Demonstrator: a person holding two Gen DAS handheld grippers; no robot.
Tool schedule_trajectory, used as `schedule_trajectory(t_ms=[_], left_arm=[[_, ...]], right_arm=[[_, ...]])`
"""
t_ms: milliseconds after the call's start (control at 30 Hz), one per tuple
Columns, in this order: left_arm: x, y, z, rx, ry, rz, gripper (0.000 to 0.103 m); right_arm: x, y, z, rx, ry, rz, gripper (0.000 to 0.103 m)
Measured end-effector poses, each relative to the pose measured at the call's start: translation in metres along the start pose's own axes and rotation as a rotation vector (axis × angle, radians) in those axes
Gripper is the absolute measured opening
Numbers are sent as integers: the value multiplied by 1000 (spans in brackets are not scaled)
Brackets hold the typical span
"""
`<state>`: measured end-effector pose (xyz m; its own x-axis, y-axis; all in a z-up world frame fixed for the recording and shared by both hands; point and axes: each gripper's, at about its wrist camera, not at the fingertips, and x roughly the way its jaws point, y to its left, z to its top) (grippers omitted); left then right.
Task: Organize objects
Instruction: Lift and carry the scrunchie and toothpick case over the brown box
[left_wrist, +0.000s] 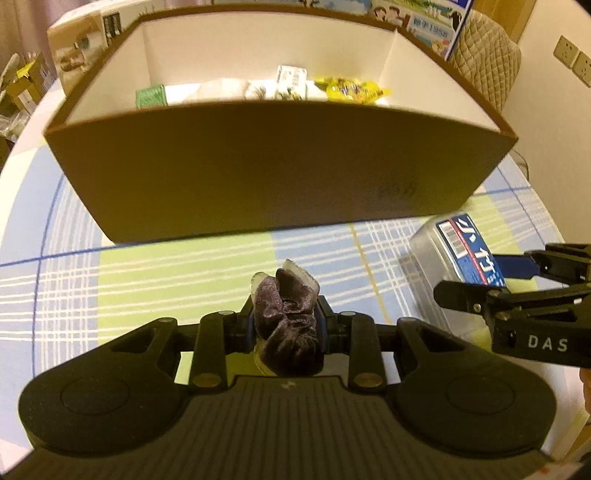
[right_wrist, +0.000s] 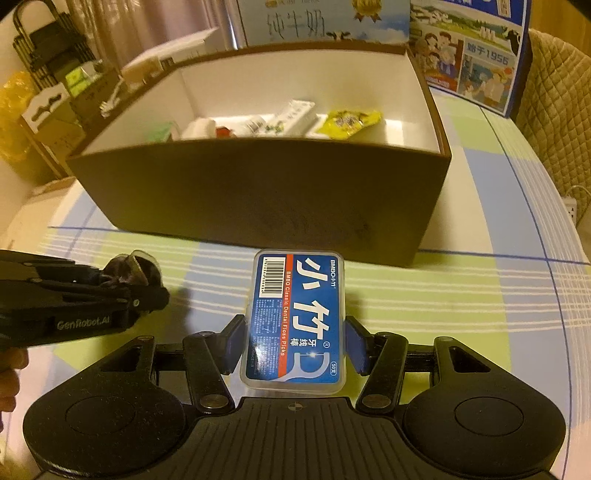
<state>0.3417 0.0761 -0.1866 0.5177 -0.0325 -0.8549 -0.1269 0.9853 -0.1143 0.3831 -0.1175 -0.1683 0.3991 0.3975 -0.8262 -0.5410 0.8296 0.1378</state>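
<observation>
A dark purple velvet hair bow on a clear clip (left_wrist: 280, 295) sits between the fingers of my left gripper (left_wrist: 284, 328), which is shut on it just above the checked tablecloth. My right gripper (right_wrist: 295, 343) is shut on a clear box of dental floss picks with a blue label (right_wrist: 299, 295), pads pressed to both long sides. A brown cardboard box with a white inside (left_wrist: 258, 177) stands right ahead of both grippers. It holds a yellow packet (left_wrist: 351, 88), a green packet (left_wrist: 149, 96) and white tubes. The right gripper (left_wrist: 476, 277) shows at the right edge, the left gripper (right_wrist: 140, 291) at the left.
Printed milk cartons (right_wrist: 472, 55) stand behind the brown box (right_wrist: 258, 192). A quilted chair back (left_wrist: 484, 55) rises at the far right, and a black rack (right_wrist: 48, 48) with clutter at the far left. The round table's checked cloth (left_wrist: 166, 269) spreads in front of the box.
</observation>
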Motion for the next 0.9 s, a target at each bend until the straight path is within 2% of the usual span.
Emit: schedule_trajectory(t_ms=[367, 567, 633, 900], left_arm=[[-45, 7, 11, -50, -111, -5, 26], [-67, 9, 28, -79, -156, 13, 26], [-74, 10, 36, -85, -171, 8, 26], [-87, 23, 88, 4, -204, 44, 27]], right_arm=[[-42, 18, 4, -23, -108, 77, 53], [-63, 23, 18, -23, -171, 107, 53], [-66, 23, 28, -26, -175, 122, 53], [-70, 23, 92, -57, -226, 158, 53]])
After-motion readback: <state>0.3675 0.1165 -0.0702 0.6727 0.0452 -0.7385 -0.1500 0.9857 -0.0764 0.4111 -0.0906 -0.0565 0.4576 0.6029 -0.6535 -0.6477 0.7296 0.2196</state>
